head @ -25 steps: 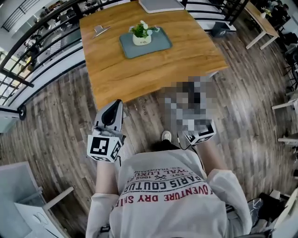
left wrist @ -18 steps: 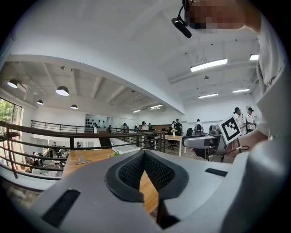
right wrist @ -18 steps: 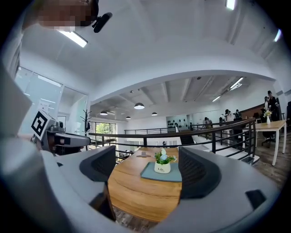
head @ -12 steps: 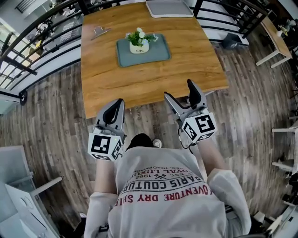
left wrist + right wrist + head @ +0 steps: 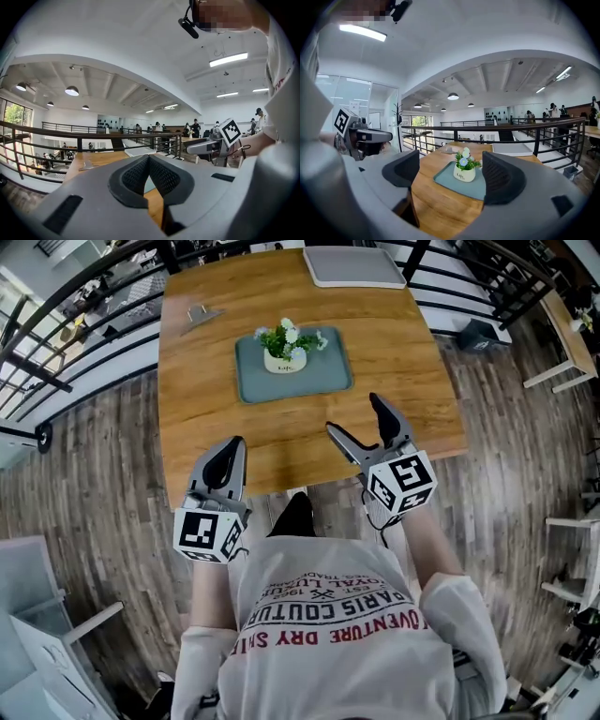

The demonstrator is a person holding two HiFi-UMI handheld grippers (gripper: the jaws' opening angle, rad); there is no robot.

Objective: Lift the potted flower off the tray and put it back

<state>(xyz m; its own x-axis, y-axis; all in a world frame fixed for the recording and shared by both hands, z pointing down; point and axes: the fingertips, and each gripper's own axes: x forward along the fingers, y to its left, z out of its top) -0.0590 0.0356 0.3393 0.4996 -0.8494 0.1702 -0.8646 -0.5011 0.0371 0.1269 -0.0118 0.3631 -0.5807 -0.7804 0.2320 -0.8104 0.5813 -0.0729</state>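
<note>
Both have advanced over the table (image 5: 202, 409) edge: left tool (image 5: 228, 451) jaws together, right tool (image 5: 356, 418) wide apart, empty.

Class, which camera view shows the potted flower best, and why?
The right gripper view: the potted flower stands side-on, close, pot and blooms clear on its tray. The head view shows it small from above. The left gripper view does not show it.
</note>
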